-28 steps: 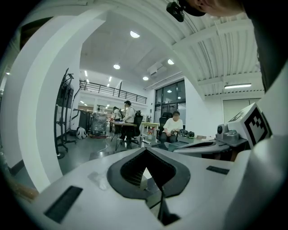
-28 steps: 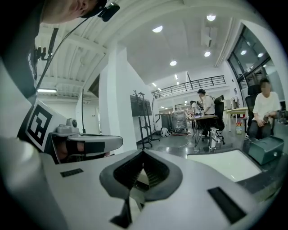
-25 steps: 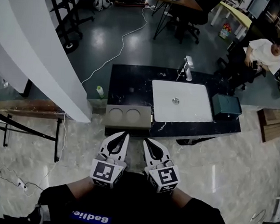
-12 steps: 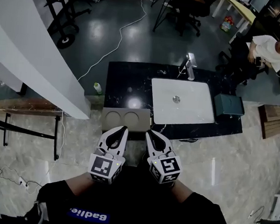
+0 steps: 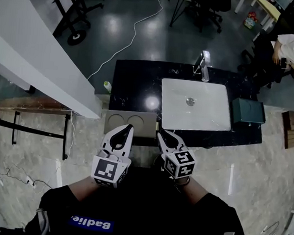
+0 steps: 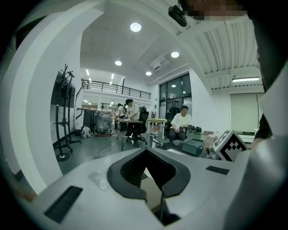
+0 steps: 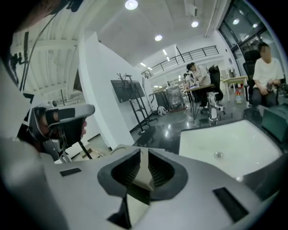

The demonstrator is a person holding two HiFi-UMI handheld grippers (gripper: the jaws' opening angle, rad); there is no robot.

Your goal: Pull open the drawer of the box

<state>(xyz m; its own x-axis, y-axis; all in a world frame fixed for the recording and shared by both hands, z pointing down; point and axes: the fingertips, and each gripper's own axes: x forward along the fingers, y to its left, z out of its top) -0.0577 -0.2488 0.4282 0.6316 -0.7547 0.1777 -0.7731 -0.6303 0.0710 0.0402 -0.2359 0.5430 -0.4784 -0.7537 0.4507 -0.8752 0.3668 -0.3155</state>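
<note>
A beige box (image 5: 131, 122) with two round recesses on top stands at the front left of a black counter (image 5: 134, 83); its front face is hidden from the head view. A dark green box (image 5: 248, 111) sits at the counter's right end. My left gripper (image 5: 127, 128) is shut and empty, its tip over the beige box's near edge. My right gripper (image 5: 161, 133) is shut and empty too, just right of that box. The beige box shows behind the closed pads in the left gripper view (image 6: 150, 191) and the right gripper view (image 7: 143, 173).
A white sink basin (image 5: 196, 105) with a faucet (image 5: 204, 66) fills the counter's middle. A small bottle (image 5: 107, 86) stands off the counter's left edge. A white wall (image 5: 35, 55) runs along the left. A seated person (image 5: 291, 50) is far right, and a cable (image 5: 127, 42) crosses the floor.
The counter and beige box have come nearer. Both grippers have advanced, so their tips now reach the box's near edge. Their jaws stay shut.
</note>
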